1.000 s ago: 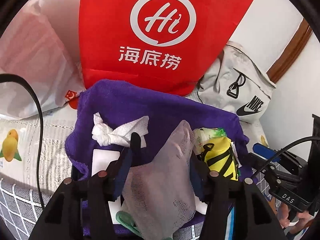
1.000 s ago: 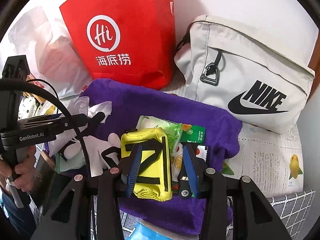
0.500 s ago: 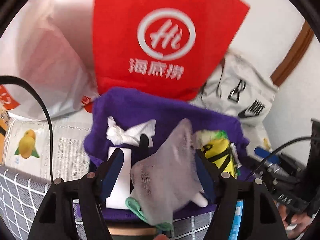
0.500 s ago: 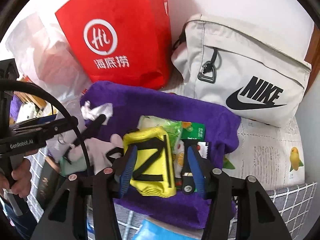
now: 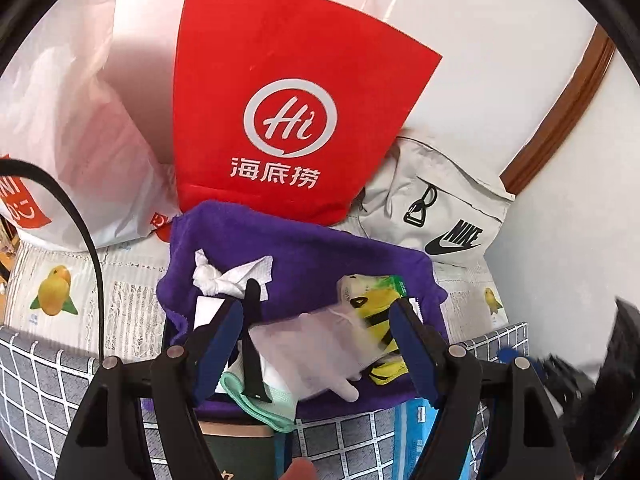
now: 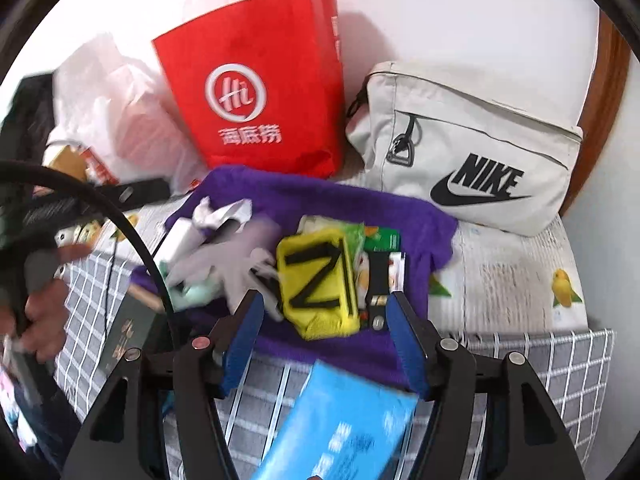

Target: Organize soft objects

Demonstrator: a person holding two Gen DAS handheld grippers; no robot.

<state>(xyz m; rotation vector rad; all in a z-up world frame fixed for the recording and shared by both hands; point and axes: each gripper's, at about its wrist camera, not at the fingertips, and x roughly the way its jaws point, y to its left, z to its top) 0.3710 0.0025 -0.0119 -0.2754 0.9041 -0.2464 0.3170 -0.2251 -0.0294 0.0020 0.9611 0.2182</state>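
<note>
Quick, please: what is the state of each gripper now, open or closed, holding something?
Left gripper: open, holding nothing; a glove lies between the jaws.
Right gripper: open, empty.

A grey fabric surface with a white grid pattern (image 6: 532, 356) carries a pale cloth printed with yellow fruit and green leaves (image 5: 76, 292); on that cloth lie a rumpled purple fleece towel (image 5: 320, 252), an upright red paper bag with a white "Hi" logo (image 5: 288, 120), an off-white Nike pouch (image 6: 476, 152) and a translucent white plastic bag (image 5: 76, 128); a light-blue packet (image 6: 344, 428) rests on the grid surface.
</note>
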